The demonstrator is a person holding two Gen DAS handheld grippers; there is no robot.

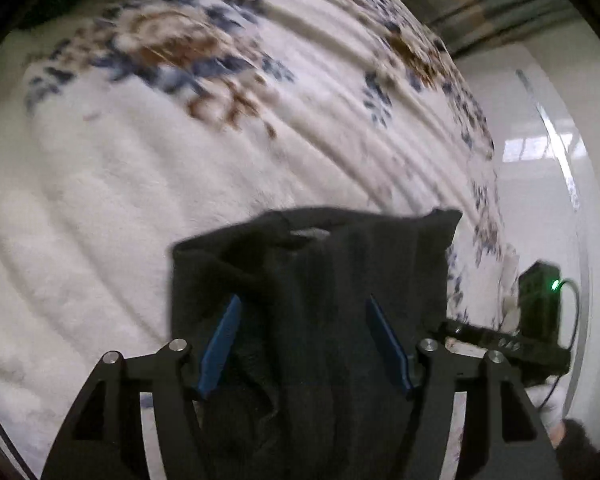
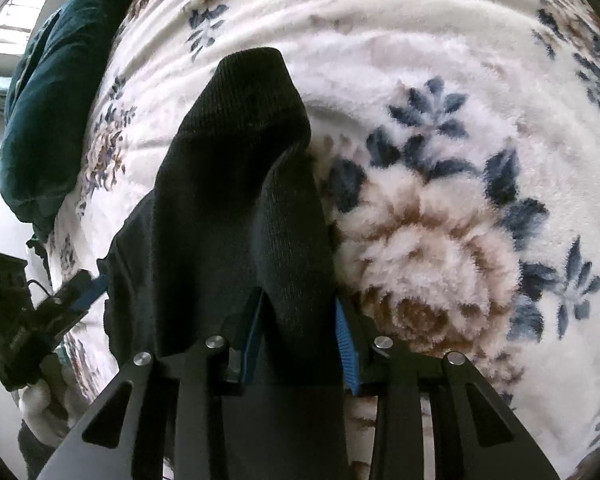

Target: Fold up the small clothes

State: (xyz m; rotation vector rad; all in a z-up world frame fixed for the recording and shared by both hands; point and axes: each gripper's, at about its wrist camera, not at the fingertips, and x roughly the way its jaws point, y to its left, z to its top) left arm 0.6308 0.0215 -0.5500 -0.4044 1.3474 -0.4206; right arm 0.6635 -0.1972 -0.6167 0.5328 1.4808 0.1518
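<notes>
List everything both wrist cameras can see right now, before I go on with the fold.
garment: one, black knit, bunched up on the blanket, rising between both grippers' fingers.
blanket: one, white fleece with blue and brown flowers, spread under everything.
cushion: one, dark green, at the blanket's far left edge in the right wrist view.
floor: one, glossy white, beyond the blanket's right edge in the left wrist view.
left gripper: one, black with blue pads, fingers apart with the garment between them; grip unclear.
right gripper: one, black with blue pads, closed on a fold of the garment.
</notes>
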